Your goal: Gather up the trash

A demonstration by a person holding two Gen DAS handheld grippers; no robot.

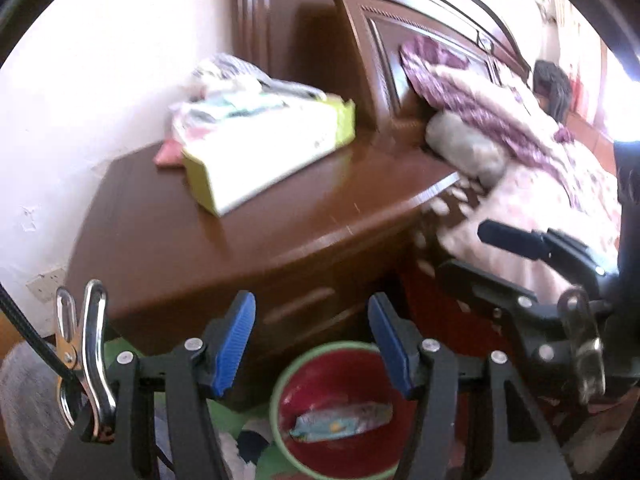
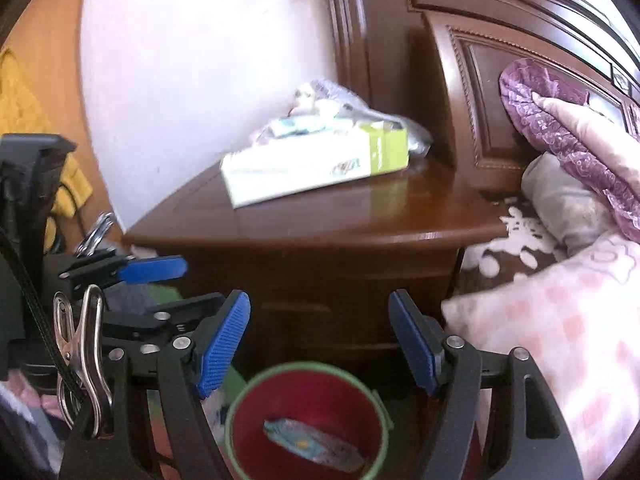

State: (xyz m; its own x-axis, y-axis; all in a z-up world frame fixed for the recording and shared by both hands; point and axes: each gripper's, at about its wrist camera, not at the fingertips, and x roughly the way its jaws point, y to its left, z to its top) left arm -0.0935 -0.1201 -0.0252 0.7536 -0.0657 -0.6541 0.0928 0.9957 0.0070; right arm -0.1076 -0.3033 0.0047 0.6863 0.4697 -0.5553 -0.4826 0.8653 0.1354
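Daylight floods both fisheye views from the far right, past the bed, washing the pale plaster wall almost white. The white-and-lime cardboard box on the glossy brown wooden nightstand is blown out in the left view — its print unreadable — and smeared by motion blur in the right. Soft sheen streaks the nightstand top. Straight furniture lines bow toward the dark circular borders. The red bucket with a green rim sits in shade, soft-edged.
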